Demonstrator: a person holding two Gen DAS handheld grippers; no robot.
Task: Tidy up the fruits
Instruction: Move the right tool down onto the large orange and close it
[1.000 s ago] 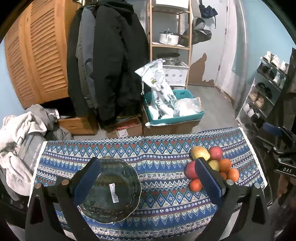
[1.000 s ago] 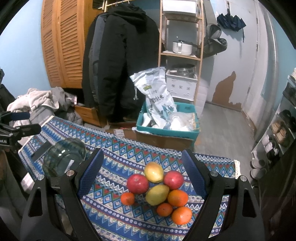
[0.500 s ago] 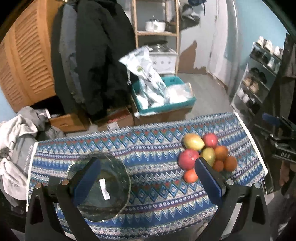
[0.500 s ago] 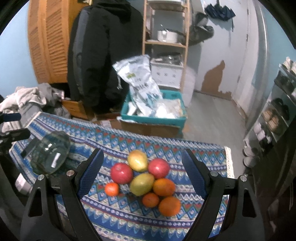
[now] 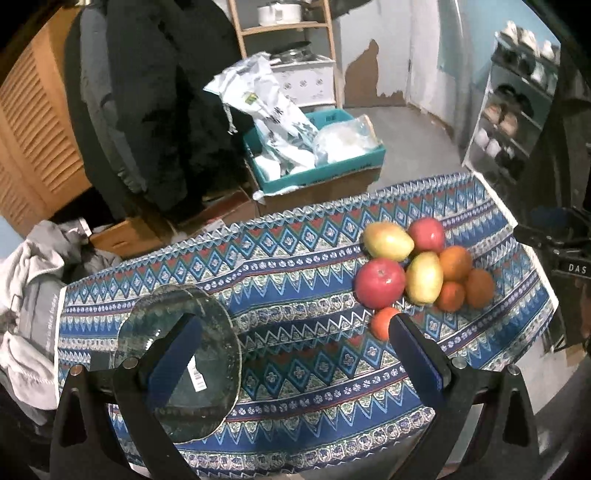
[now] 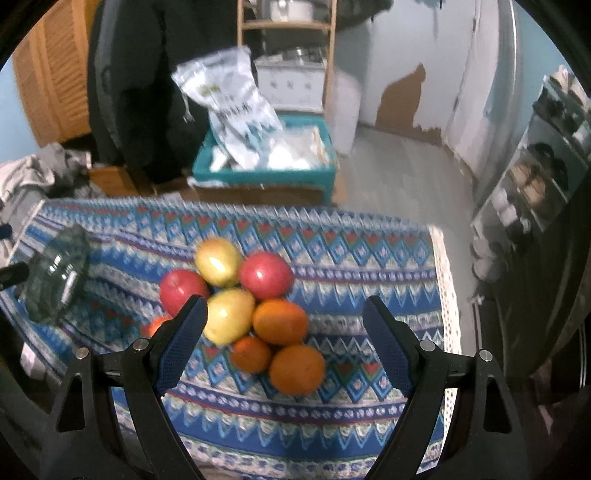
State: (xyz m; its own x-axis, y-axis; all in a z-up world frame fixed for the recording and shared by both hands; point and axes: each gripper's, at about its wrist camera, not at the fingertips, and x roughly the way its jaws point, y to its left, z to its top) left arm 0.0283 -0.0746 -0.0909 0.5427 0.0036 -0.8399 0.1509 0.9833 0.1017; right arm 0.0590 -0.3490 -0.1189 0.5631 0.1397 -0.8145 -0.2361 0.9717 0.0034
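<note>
Two handheld grippers look down on a table draped in a blue, red and white zigzag-patterned cloth (image 5: pixel 306 295), which fills the lower half of both views.

In the left wrist view, a round, dark green glass plate (image 5: pixel 184 362) lies on the cloth at lower left, with a small white label on it. The left gripper (image 5: pixel 291 354) has its black jaws spread wide and holds nothing; its blue-padded left finger (image 5: pixel 173 362) sits in front of the plate, and the other finger reaches toward the fruit at right.

The pile of fruit (image 5: pixel 421 273) sits on the cloth at centre right of this view, well apart from the plate. It holds two red apples (image 5: pixel 380 282), two yellow-green mangoes (image 5: pixel 424 277) and several oranges (image 5: pixel 456 264), all touching one another.

In the right wrist view, which is slightly blurred, the same pile lies in the middle of the frame. The right gripper (image 6: pixel 284 332) is also spread wide and empty, its fingers framing the nearest large orange (image 6: pixel 297 369). A smaller orange (image 6: pixel 251 354) lies just left of it. The plate shows at the far left edge.

Beyond the table, in the upper half of both views, stand a teal plastic crate (image 5: pixel 325 162) filled with white bags, dark coats on a rack (image 5: pixel 159 92) and a wooden shelf (image 5: pixel 284 26).
</note>
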